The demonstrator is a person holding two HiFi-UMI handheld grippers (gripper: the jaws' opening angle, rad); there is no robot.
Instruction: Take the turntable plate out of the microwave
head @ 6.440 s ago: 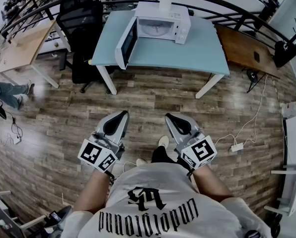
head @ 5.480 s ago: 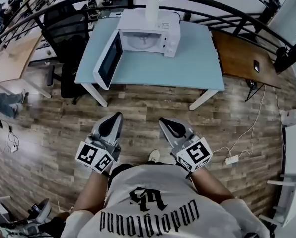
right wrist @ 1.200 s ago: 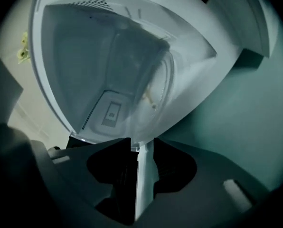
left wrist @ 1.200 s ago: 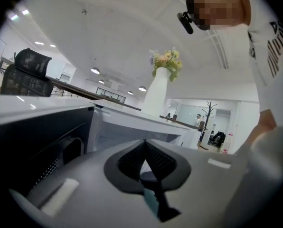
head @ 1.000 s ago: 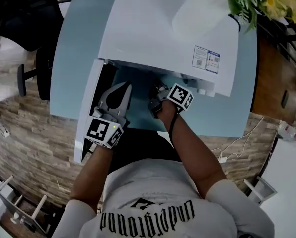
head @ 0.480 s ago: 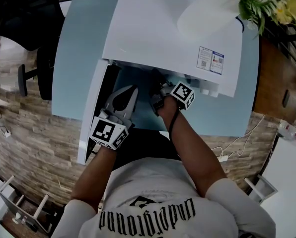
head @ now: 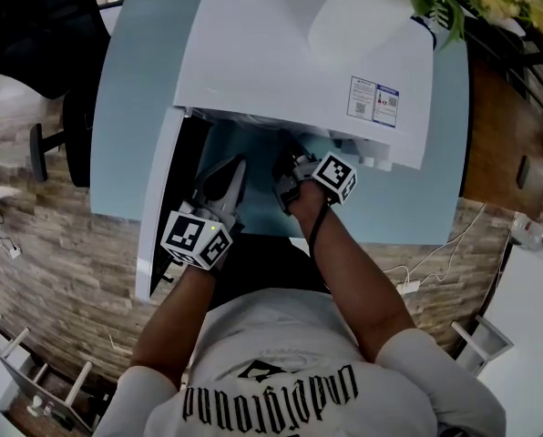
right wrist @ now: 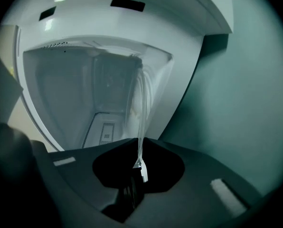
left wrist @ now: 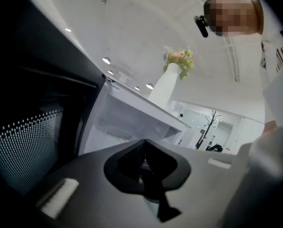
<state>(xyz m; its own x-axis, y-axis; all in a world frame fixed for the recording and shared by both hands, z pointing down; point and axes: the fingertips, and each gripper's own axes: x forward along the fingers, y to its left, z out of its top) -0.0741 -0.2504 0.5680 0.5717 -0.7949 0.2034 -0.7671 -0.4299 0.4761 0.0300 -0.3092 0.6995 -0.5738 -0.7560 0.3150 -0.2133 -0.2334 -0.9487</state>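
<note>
The white microwave stands on a light blue table, its door swung open to the left. My right gripper reaches into the cavity mouth. In the right gripper view the clear glass turntable plate shows edge-on, lifted off the cavity floor. Its rim runs down into my right gripper, whose jaws are closing and pinch that rim. My left gripper hangs beside the open door, shut with nothing in it.
A white vase of flowers stands on top of the microwave. The dark inner face of the door is close on the left gripper's left. A black office chair stands left of the table.
The person has walked from mid-floor up to the table. Over the last second the left gripper shifted slightly beside the door; the right gripper stayed at the cavity mouth.
</note>
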